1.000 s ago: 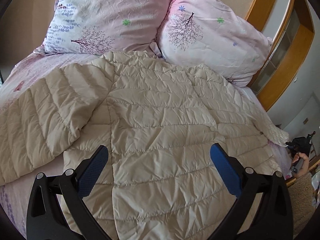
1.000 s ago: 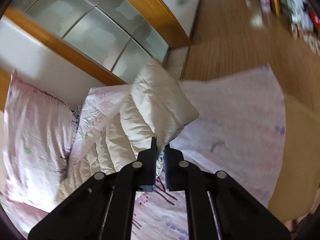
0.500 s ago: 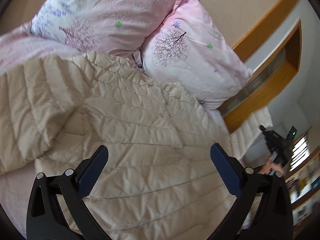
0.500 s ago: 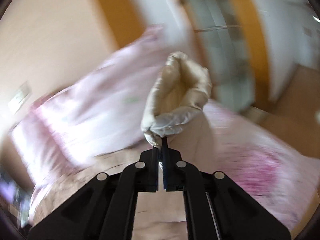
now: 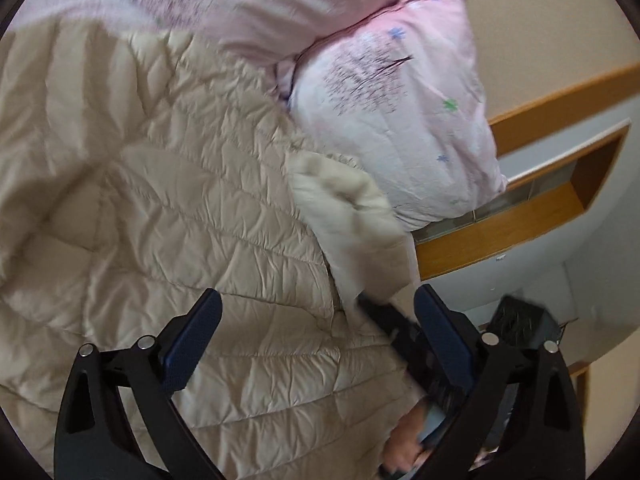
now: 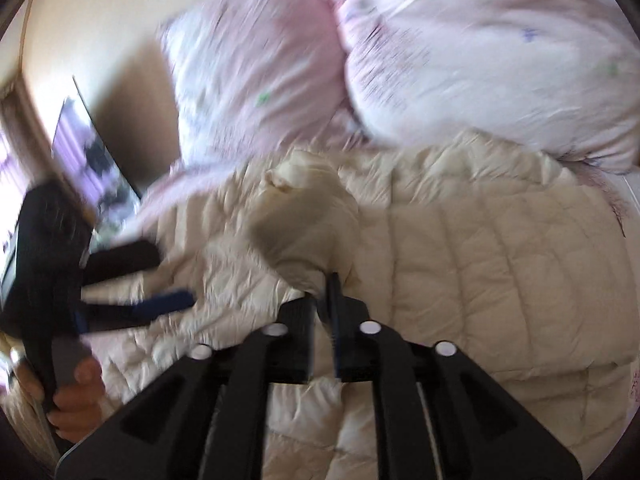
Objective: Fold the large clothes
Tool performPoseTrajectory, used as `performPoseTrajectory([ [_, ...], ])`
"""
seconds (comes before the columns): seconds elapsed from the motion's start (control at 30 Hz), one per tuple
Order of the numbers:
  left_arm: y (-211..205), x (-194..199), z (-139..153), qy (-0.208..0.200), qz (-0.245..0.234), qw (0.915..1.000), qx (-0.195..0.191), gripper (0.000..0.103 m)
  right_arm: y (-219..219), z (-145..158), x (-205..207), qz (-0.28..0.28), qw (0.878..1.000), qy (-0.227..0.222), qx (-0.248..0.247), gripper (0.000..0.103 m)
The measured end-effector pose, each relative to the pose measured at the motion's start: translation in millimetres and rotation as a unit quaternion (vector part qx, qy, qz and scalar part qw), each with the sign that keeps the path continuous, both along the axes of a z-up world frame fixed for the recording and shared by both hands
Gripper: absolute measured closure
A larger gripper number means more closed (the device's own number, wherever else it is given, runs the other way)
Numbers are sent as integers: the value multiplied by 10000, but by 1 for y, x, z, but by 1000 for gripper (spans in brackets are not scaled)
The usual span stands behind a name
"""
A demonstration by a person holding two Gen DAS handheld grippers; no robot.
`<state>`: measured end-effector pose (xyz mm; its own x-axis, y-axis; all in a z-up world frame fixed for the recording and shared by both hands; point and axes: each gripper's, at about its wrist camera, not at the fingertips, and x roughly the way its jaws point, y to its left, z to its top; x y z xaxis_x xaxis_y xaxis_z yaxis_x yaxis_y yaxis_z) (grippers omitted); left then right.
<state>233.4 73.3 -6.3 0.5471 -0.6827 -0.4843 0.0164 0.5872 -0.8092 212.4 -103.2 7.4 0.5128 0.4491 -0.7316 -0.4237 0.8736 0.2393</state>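
Swinging the sleeve (image 6: 304,220) inward, my right gripper (image 6: 322,300), clamped on its cuff, now carries it from the bedside over the jacket (image 5: 160,220) mid-frame; my left gripper (image 5: 316,332) hovers spread apart, so the sleeve fold is nearly laid.

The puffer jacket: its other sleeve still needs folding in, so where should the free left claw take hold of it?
Judging by how it lies, grip the far sleeve near its cuff end, coming from above with the open left claw. It lies flat and spread beside the jacket body; the right claw already pinches the other sleeve.
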Motion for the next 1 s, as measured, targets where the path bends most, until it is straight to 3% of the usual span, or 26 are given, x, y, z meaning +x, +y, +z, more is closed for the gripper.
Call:
performPoseTrajectory([
  [0.03,-1,3,-4,96,-22,9999,-58,9,-1,1,-4,28,10000,-82,-46,37],
  [0.07,-4,7,-8,201,-58,9997,-121,10,-2,3,-11,52,9998,-165,-42,29],
  [0.17,-10,15,-16,442,-98,9988,-187,14,-15,11,-21,48,9999,-128,106,29],
  [0.33,-14,29,-26,764,62,9970,-38,26,-74,20,-11,-784,9929,234,859,29],
  [0.4,-14,37,-31,842,162,9963,33,37,-101,23,-8,-1222,9864,245,1075,29],
  [0.5,-16,48,-33,831,147,9964,84,70,-135,26,-6,-1803,9745,214,1316,29],
  [0.53,-18,51,-33,813,114,9966,105,86,-146,27,-6,-1977,9702,190,1388,29],
  [0.57,-19,54,-31,775,83,9968,165,93,-152,28,-5,-2081,9676,169,1418,29],
  [0.7,-6,55,-6,266,195,9983,470,96,-174,37,-6,-2416,9602,-60,1399,29],
  [0.77,7,53,0,131,363,9969,689,96,-178,38,-5,-2485,9594,-137,1327,29],
  [0.83,17,53,-3,140,479,9941,958,96,-176,36,-2,-2470,9611,-150,1231,36],
  [0.93,27,51,-17,365,585,9887,1327,96,-162,27,14,-2346,9671,99,976,53],
  [1.0,29,51,-28,505,525,9894,1253,96,-151,14,27,-2232,9705,309,862,67],
])
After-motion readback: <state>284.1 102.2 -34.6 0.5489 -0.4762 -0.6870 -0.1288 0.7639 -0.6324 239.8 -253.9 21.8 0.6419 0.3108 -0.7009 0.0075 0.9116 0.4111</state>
